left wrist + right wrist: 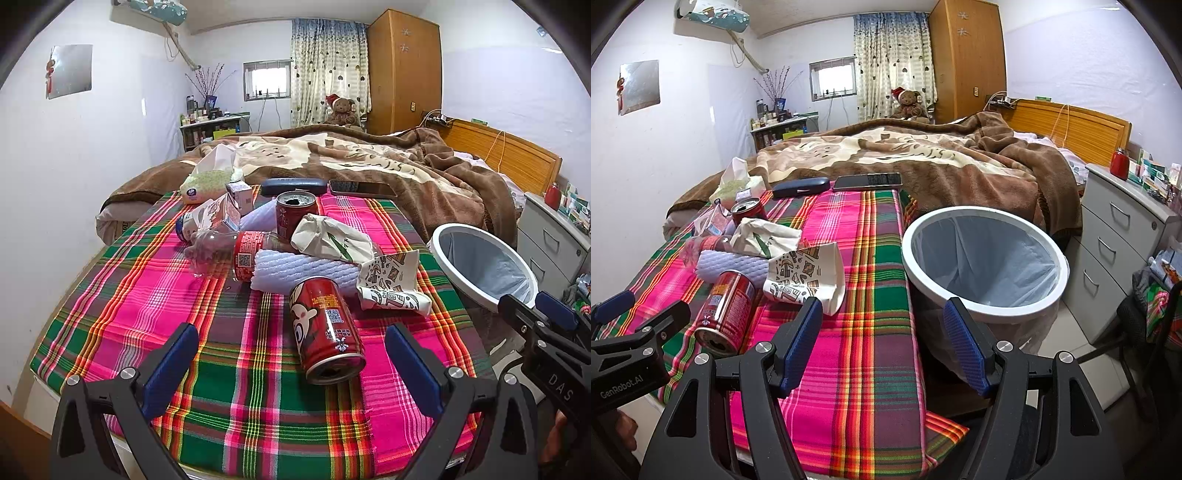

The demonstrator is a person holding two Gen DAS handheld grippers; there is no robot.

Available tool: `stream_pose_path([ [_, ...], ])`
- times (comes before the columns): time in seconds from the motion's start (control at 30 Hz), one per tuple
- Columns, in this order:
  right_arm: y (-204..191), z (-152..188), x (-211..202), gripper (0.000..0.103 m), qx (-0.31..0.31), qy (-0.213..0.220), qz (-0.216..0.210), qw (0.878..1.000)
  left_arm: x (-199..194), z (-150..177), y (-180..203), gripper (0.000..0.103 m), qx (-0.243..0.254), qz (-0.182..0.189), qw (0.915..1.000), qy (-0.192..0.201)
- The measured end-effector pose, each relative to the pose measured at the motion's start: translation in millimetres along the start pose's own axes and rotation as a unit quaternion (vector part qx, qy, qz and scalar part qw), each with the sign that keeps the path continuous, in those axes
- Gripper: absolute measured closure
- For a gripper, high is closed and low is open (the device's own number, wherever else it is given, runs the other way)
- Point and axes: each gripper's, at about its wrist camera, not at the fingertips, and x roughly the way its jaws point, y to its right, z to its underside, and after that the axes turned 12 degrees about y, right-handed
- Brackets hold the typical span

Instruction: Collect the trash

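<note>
A red can [327,328] lies on its side on the plaid cloth [147,288], just ahead of my open left gripper [291,347]. Behind it lie a patterned paper wrapper [391,284], white foam wrap [303,267], a crumpled paper bag [332,240], a crushed plastic bottle [229,251], an upright opened can [295,216] and small cartons [236,199]. The white-rimmed bin [982,258] with a liner stands right of the table. My right gripper [882,332] is open and empty, over the table's right edge near the bin. The lying can also shows in the right wrist view [727,310].
A glasses case [293,186], a phone [362,188] and a tissue pack [210,181] lie at the table's far edge against the bed with its brown blanket [369,155]. A grey drawer unit [1119,236] stands right of the bin.
</note>
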Motion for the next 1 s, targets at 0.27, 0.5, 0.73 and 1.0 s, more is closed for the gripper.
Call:
stream_pose_path([
  [0.27, -0.1, 0.0, 0.2, 0.033, 0.0, 0.0, 0.0, 1.0, 0.2, 0.5, 0.1, 0.0, 0.0, 0.0, 1.0, 0.0],
  [0.5, -0.2, 0.0, 0.0, 0.033, 0.0, 0.0, 0.0, 1.0, 0.3, 0.4, 0.0, 0.001, -0.001, 0.0, 1.0, -0.001],
  [0.73, 0.4, 0.4, 0.5, 0.033, -0.001, -0.002, 0.0, 1.0, 0.6, 0.8, -0.2, 0.001, 0.0, -0.001, 1.0, -0.001],
  [1.0, -0.6, 1.1, 6.3, 0.033, -0.006, 0.003, -0.014, 1.0, 4.6, 3.0, -5.1, 0.0, -0.003, 0.008, 0.9999, -0.005],
])
